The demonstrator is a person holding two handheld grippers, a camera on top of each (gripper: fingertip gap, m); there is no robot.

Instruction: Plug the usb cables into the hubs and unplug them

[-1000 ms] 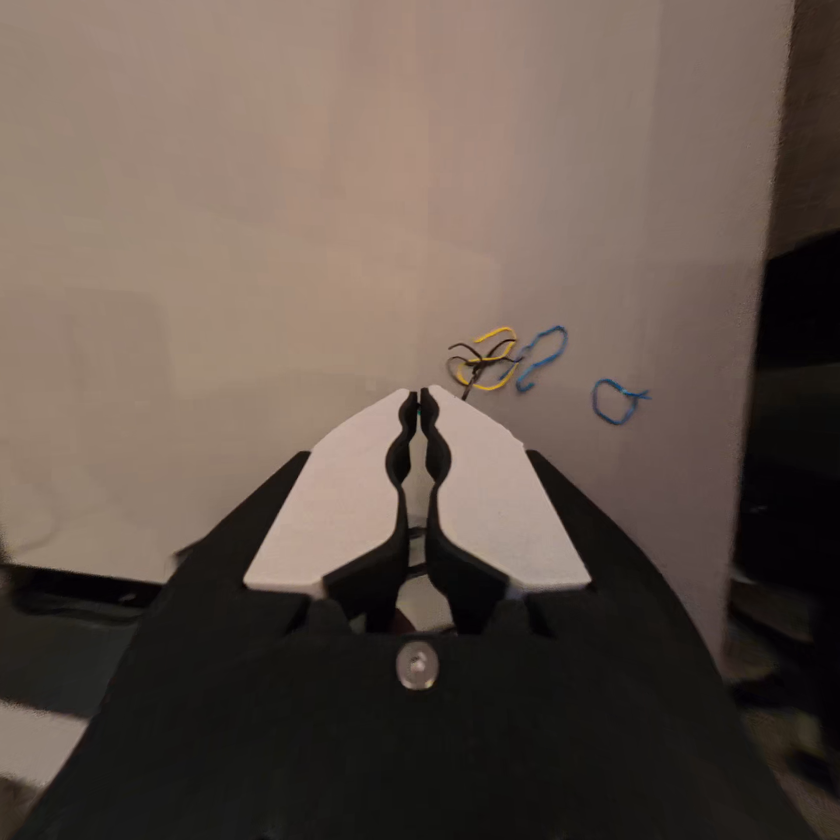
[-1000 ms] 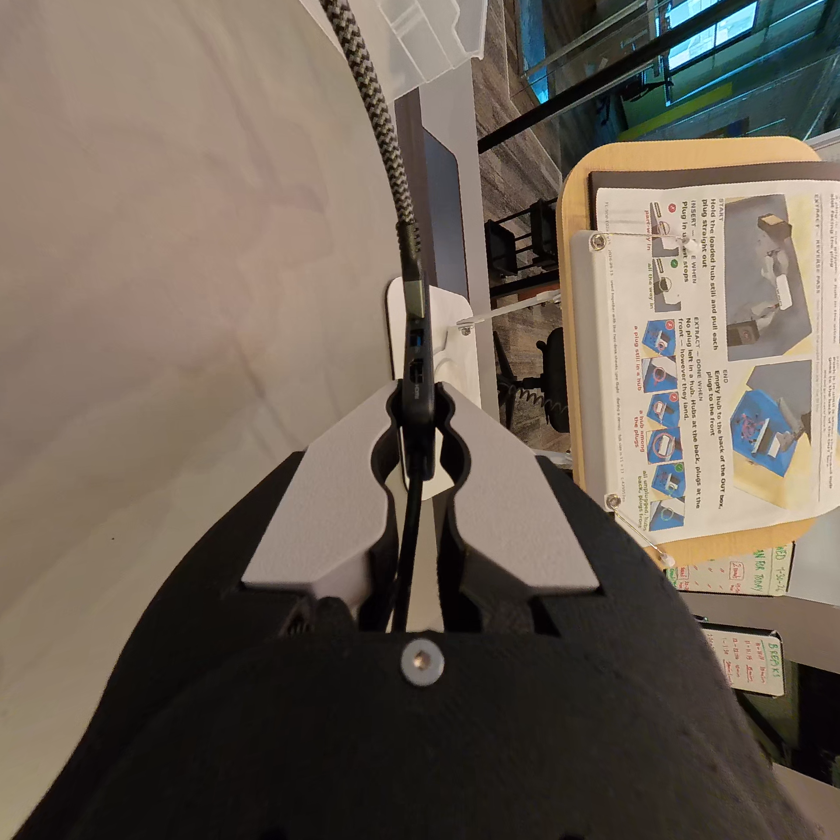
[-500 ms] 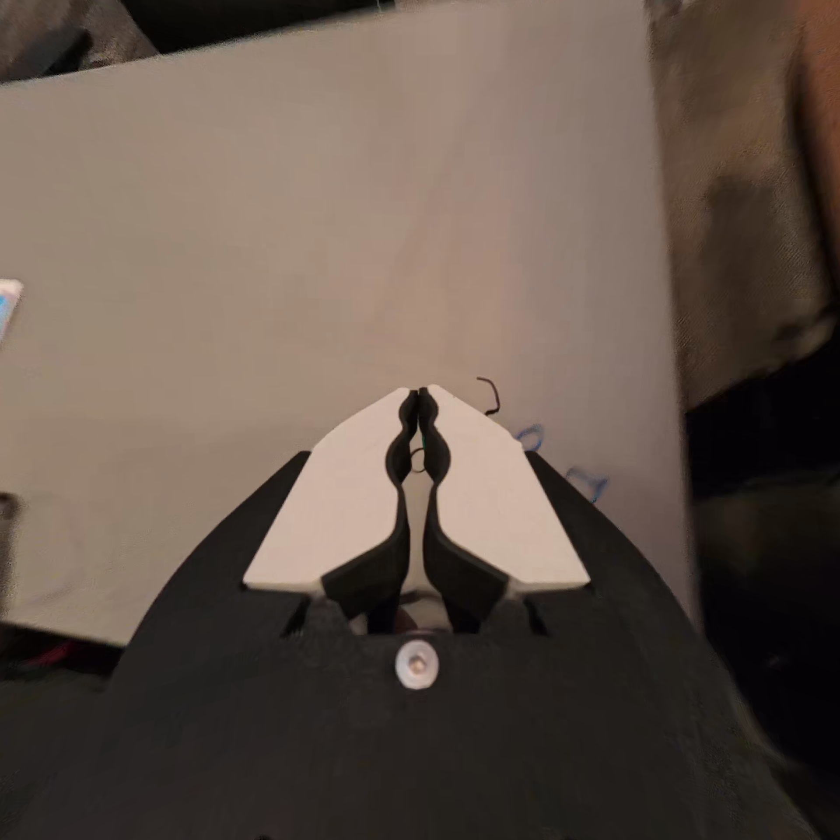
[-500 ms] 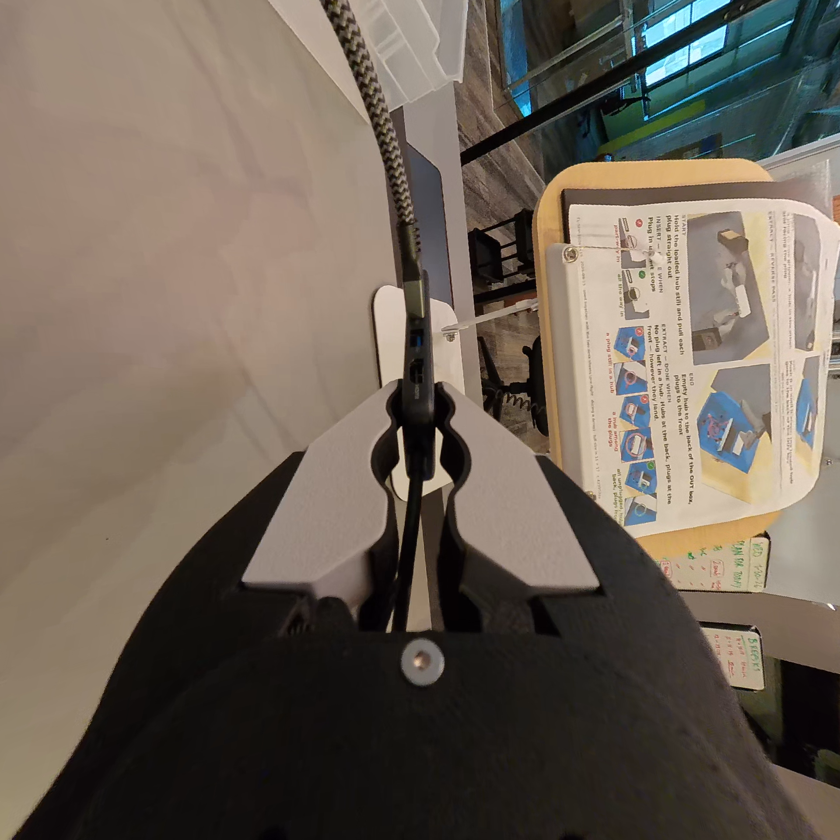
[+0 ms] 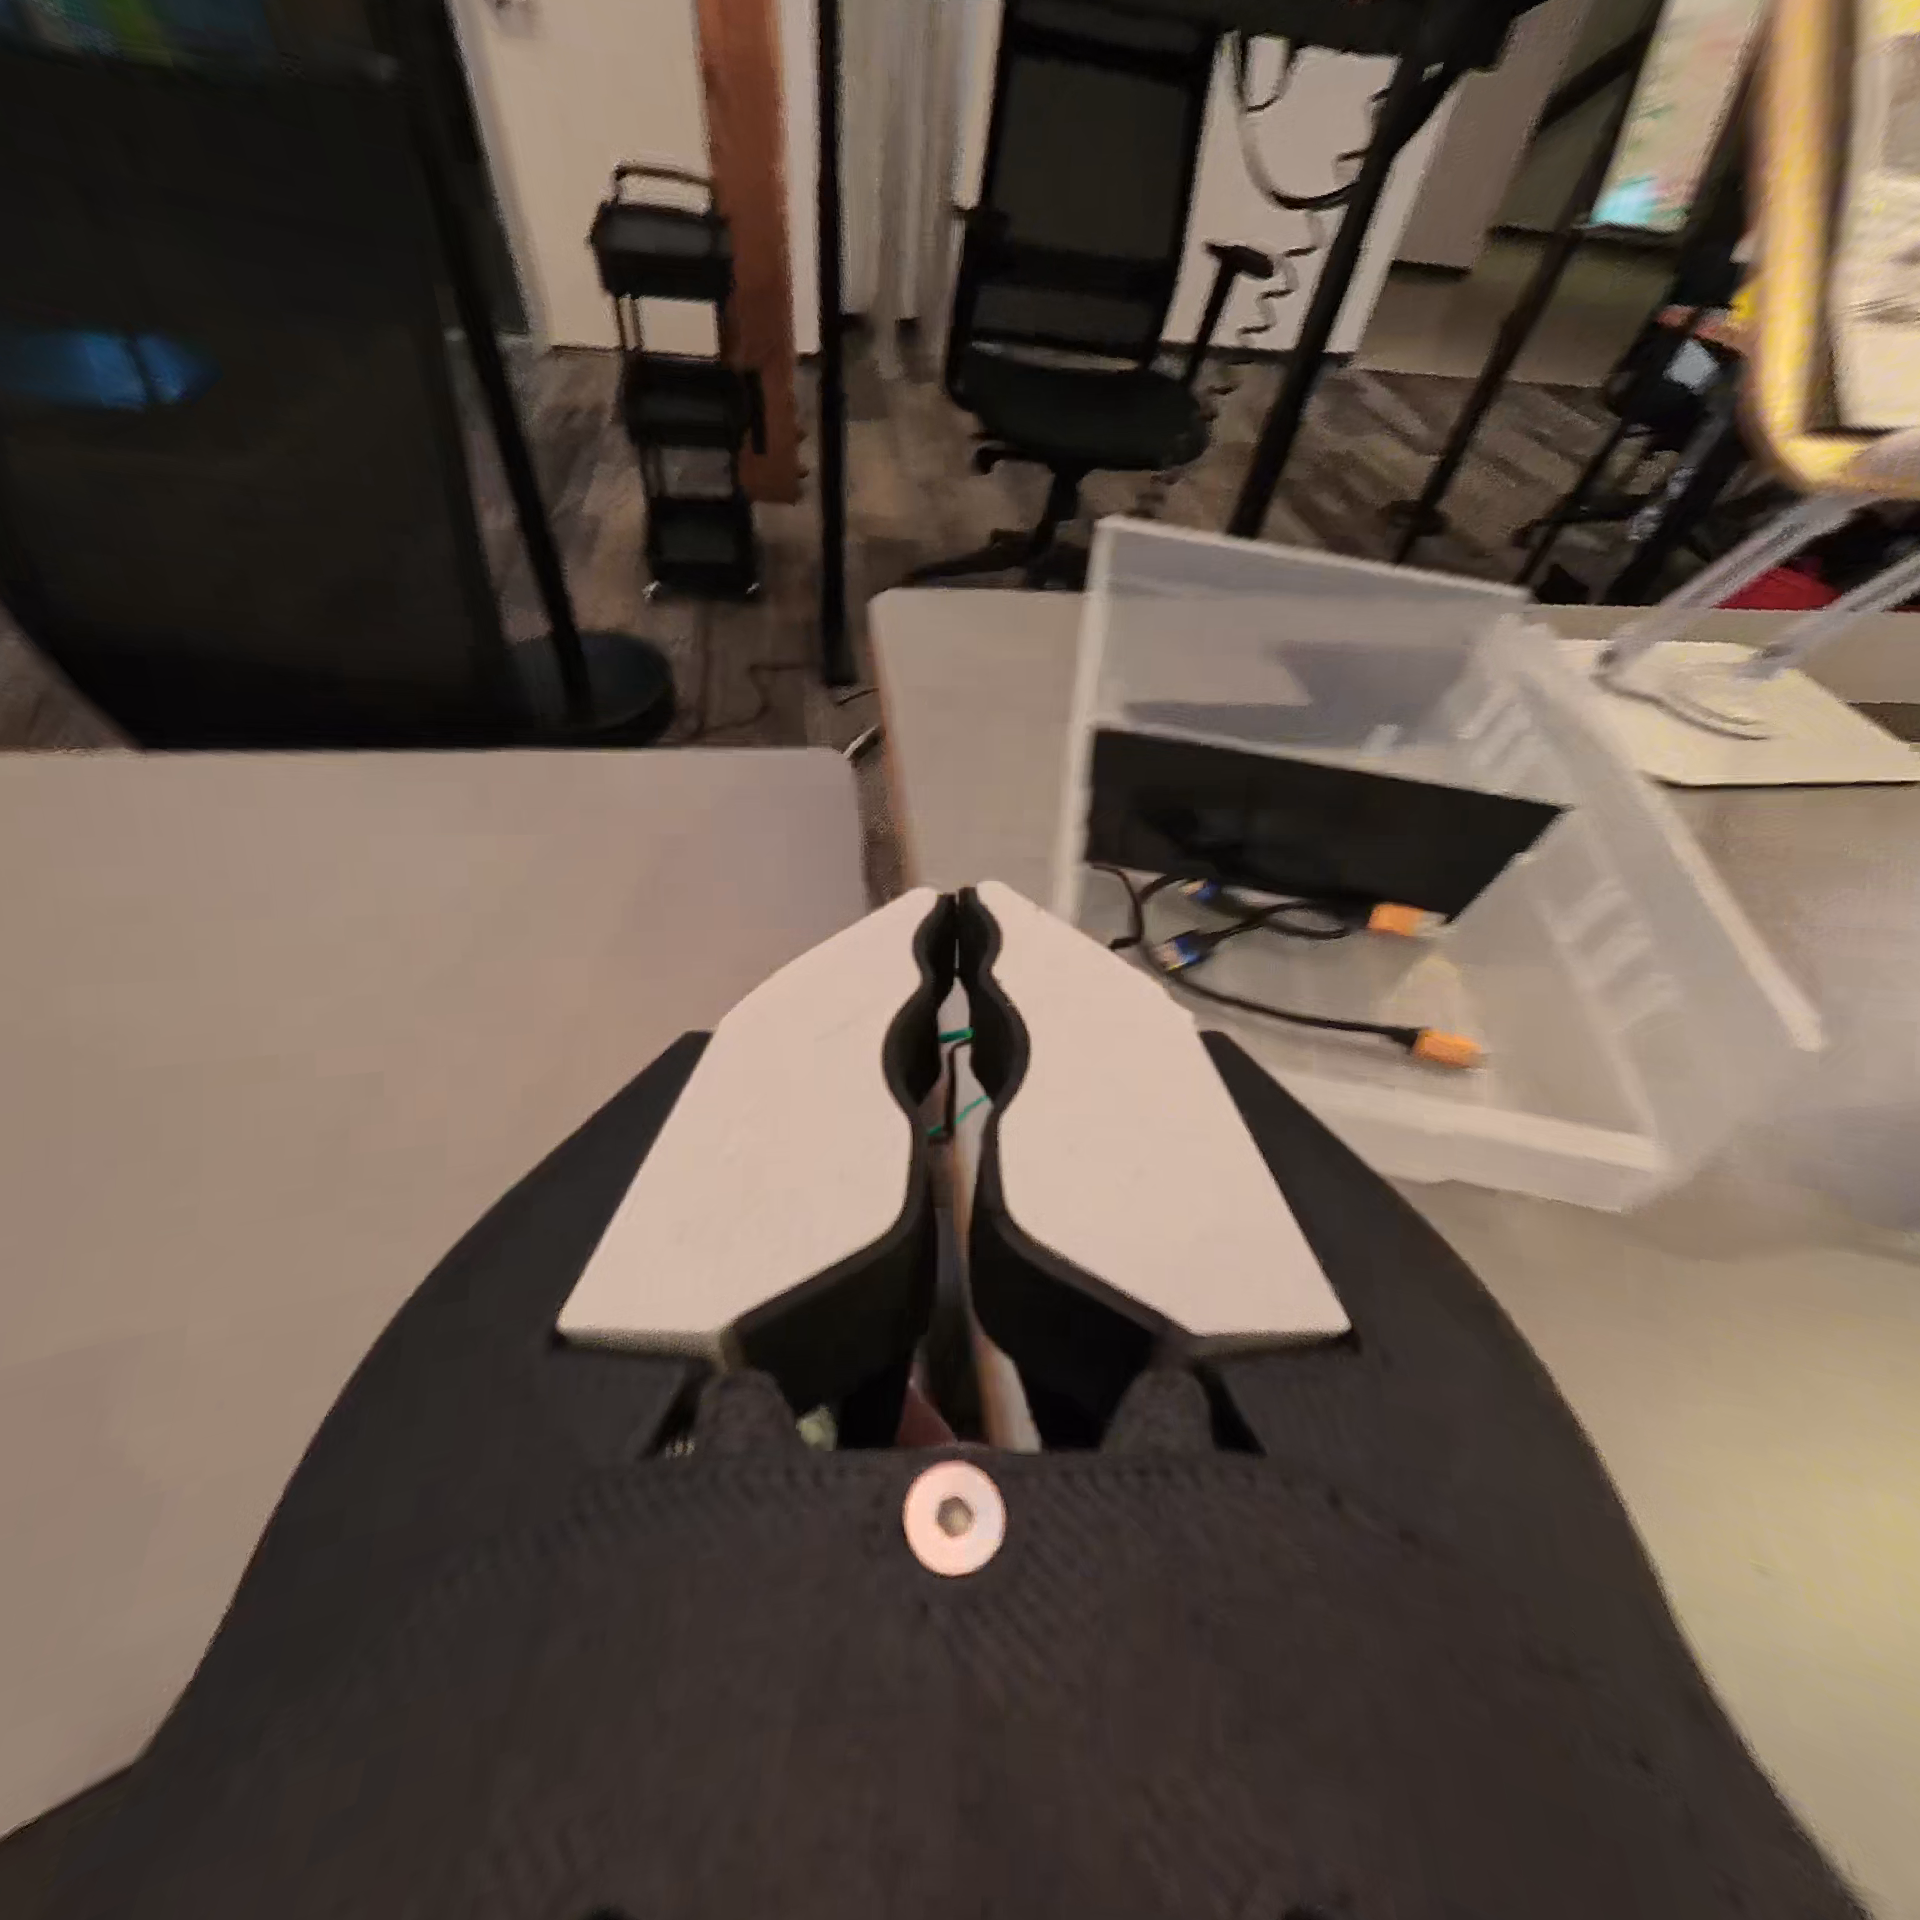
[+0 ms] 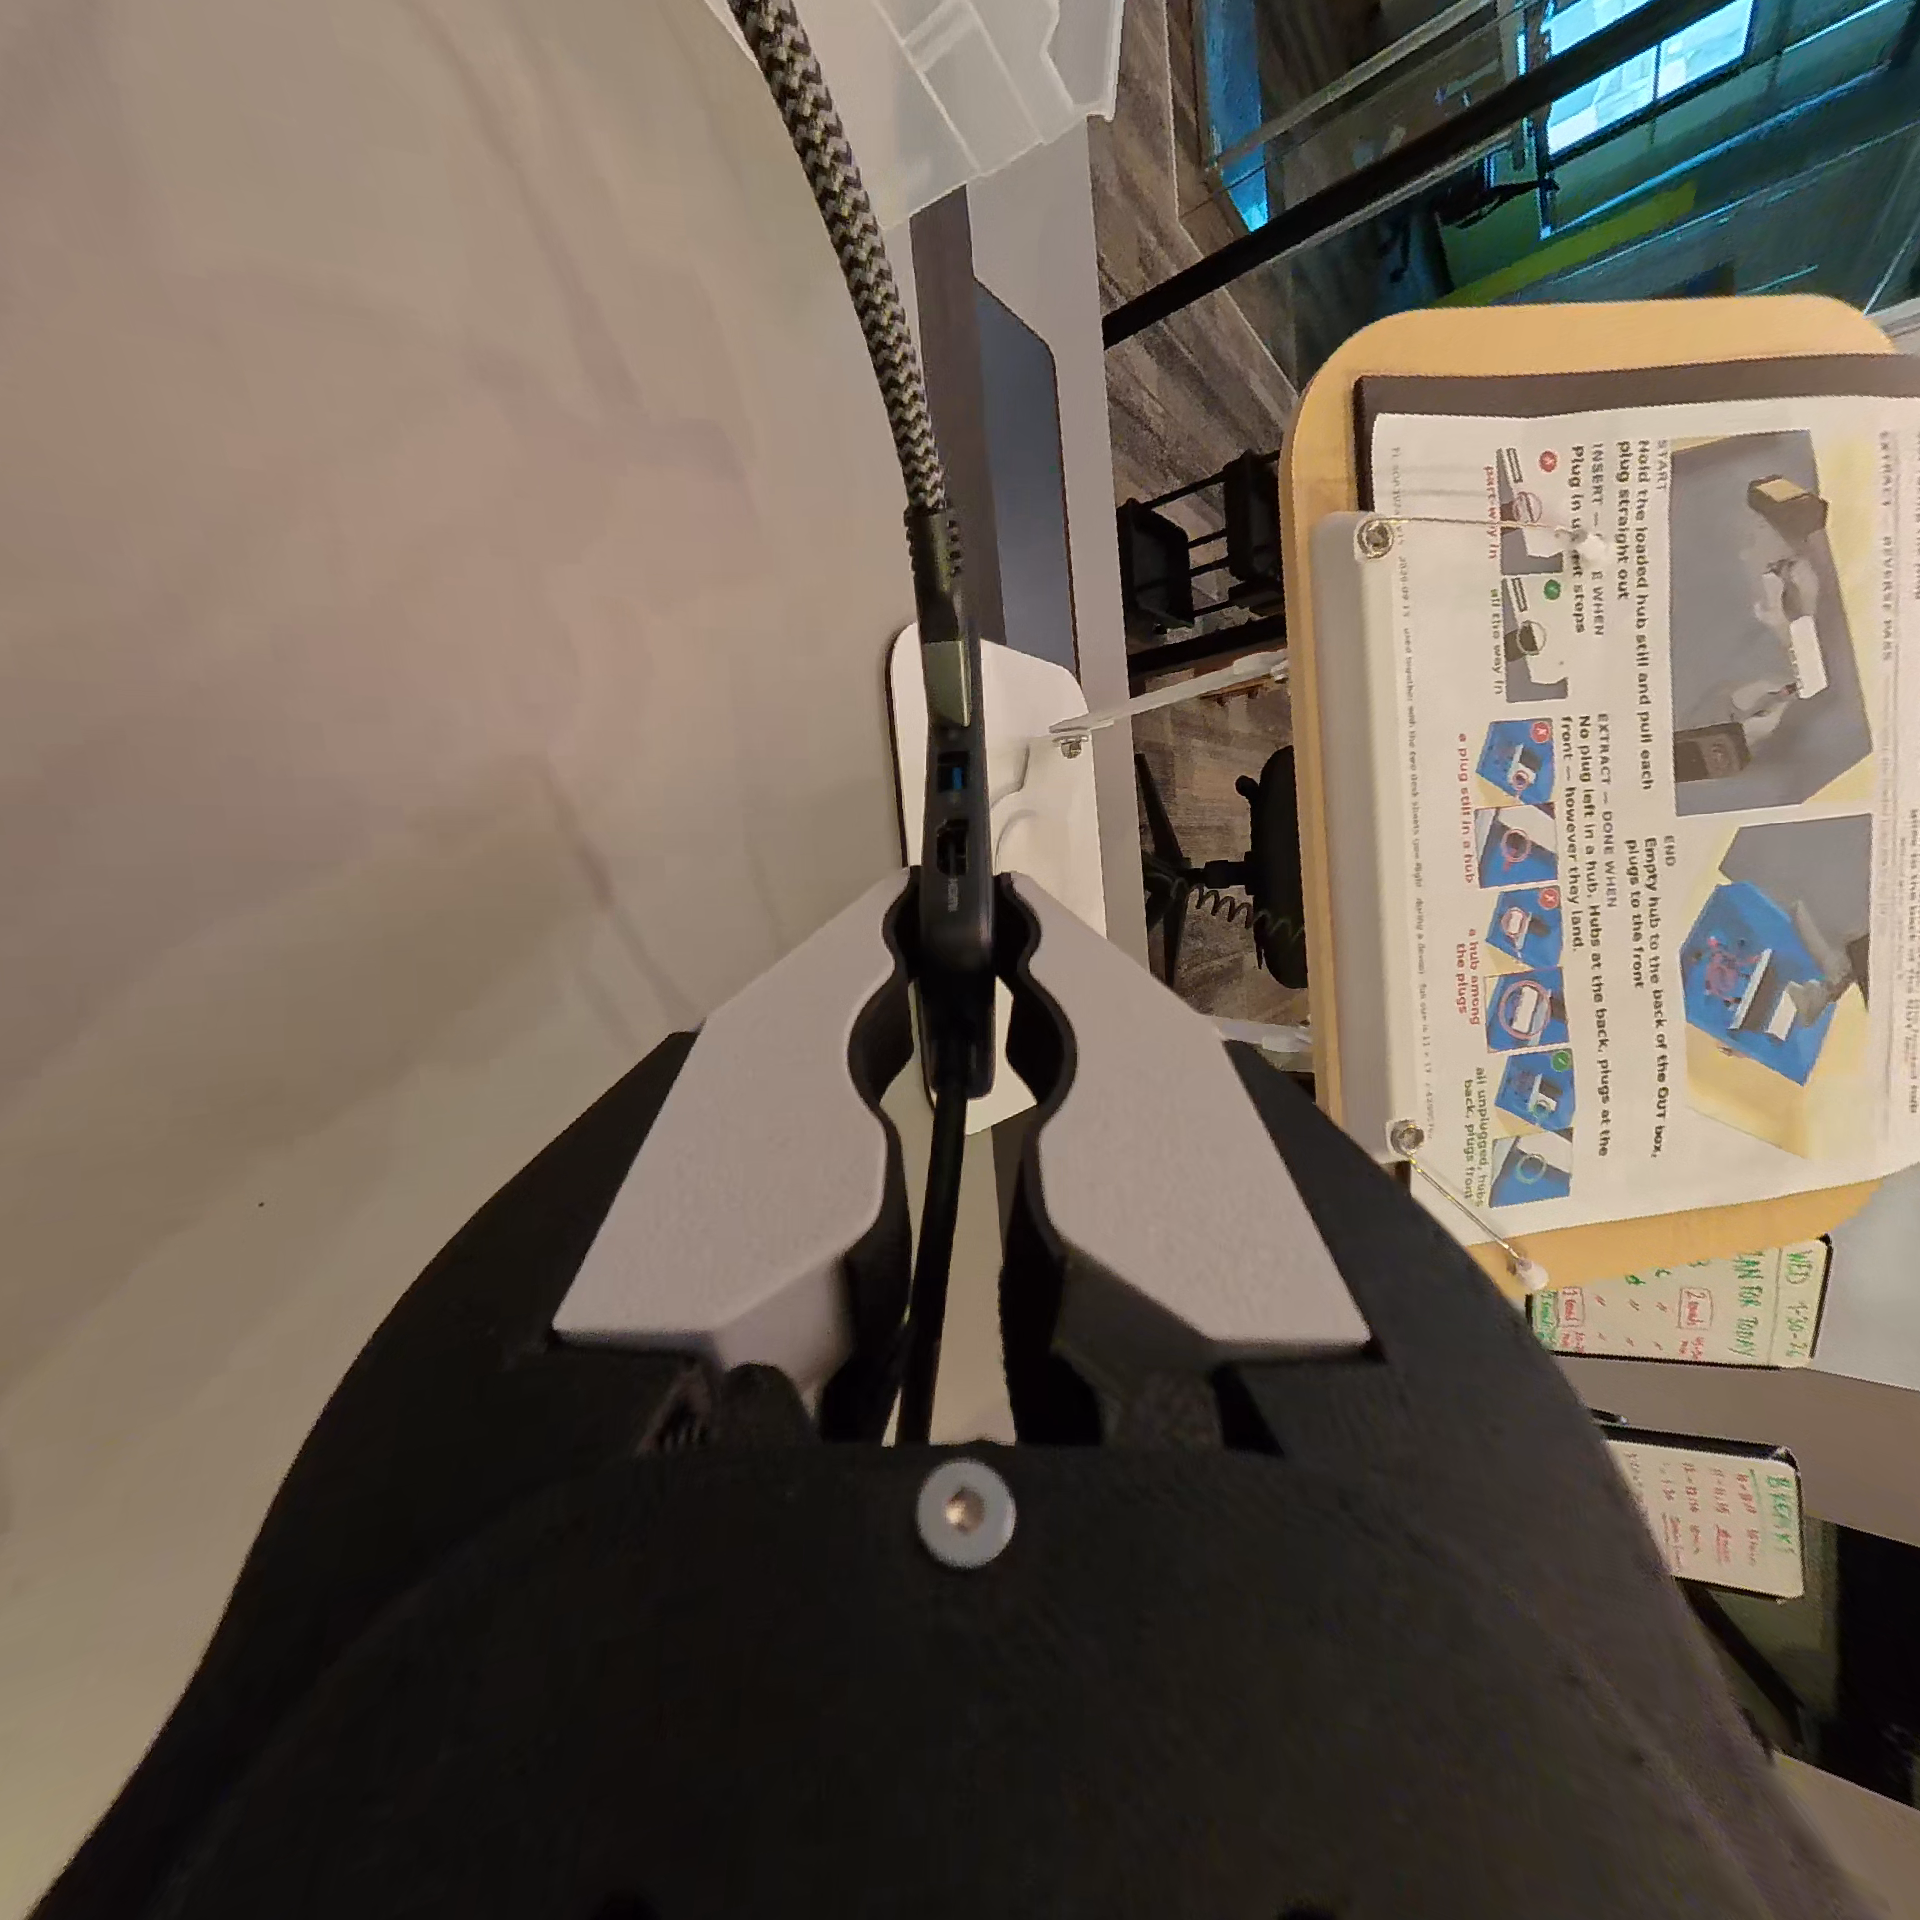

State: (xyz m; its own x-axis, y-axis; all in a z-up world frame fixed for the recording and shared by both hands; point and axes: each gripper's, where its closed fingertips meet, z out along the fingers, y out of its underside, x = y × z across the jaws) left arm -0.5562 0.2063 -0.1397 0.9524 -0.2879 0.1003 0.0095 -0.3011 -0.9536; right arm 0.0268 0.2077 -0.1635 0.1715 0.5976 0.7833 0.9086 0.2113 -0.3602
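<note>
My right gripper (image 6: 951,888) is shut on a dark slim hub (image 6: 951,831), held edge-on. A braided black-and-grey usb cable (image 6: 868,270) is plugged into the hub's far end by its dark plug (image 6: 940,665). A blue port and another port show empty below it. The hub's own black lead (image 6: 930,1247) runs back between the fingers. My left gripper (image 5: 956,906) is shut above the pale table (image 5: 364,987). A thin green wire tie (image 5: 951,1086) shows in the gap between its fingers.
A clear plastic bin (image 5: 1507,1143) stands right of the left gripper and holds black cables with orange plugs (image 5: 1439,1044) and a black box. An office chair and carts stand beyond the table. A wooden board with an instruction sheet (image 6: 1714,779) is on the right.
The left gripper has swung up from the table patch with loose wire ties and now faces the bin and room, still shut. The right gripper has hardly moved and keeps the hub.
</note>
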